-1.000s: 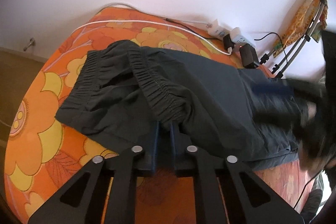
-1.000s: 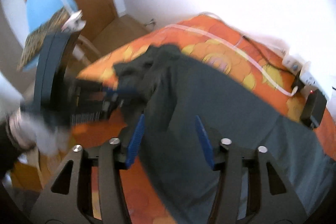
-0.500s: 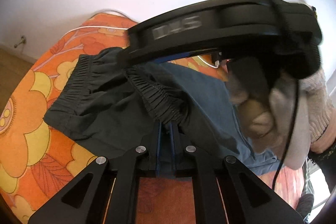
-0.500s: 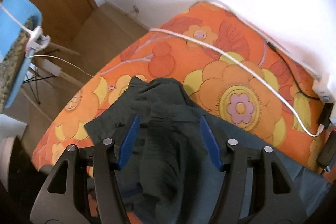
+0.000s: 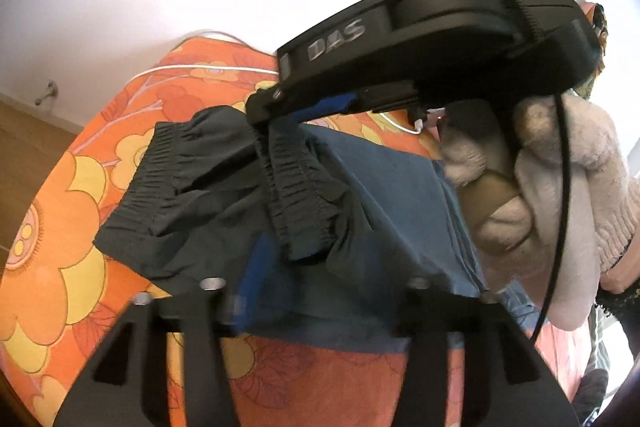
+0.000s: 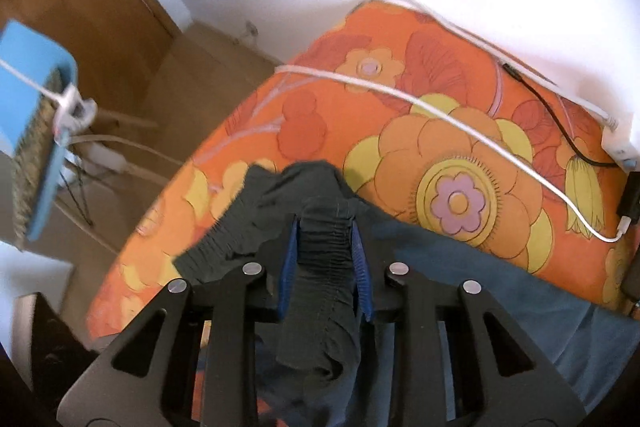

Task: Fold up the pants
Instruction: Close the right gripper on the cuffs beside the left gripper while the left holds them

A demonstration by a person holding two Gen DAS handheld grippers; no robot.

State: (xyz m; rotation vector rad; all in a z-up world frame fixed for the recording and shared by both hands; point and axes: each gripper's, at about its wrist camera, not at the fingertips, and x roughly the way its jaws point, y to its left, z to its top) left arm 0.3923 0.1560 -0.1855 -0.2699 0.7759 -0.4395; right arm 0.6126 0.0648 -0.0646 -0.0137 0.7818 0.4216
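Pants [image 5: 224,195] lay bunched on the orange flowered bed [image 6: 460,147] as my right claw [image 6: 325,267], jaws just closing, pinched the gathered waistband [image 6: 326,247]. My left claw [image 5: 316,287], clamped there a second earlier, had just sprung apart, fabric between its jaws.

pants [image 5: 224,195]: my right gripper [image 5: 276,109] covers the far waistband in the left view; the legs run off the right edge in both views
left gripper [image 5: 316,267]: its right finger is sunk under the cloth, only the left blue pad [image 5: 256,275] shows, blurred; whether it presses anything I cannot tell
my gloved hand [image 5: 560,207]: cut off at the right edge
white cable [image 6: 440,107]: its far end is lost in glare
blue chair [image 6: 32,131]: cropped at the left, blurred
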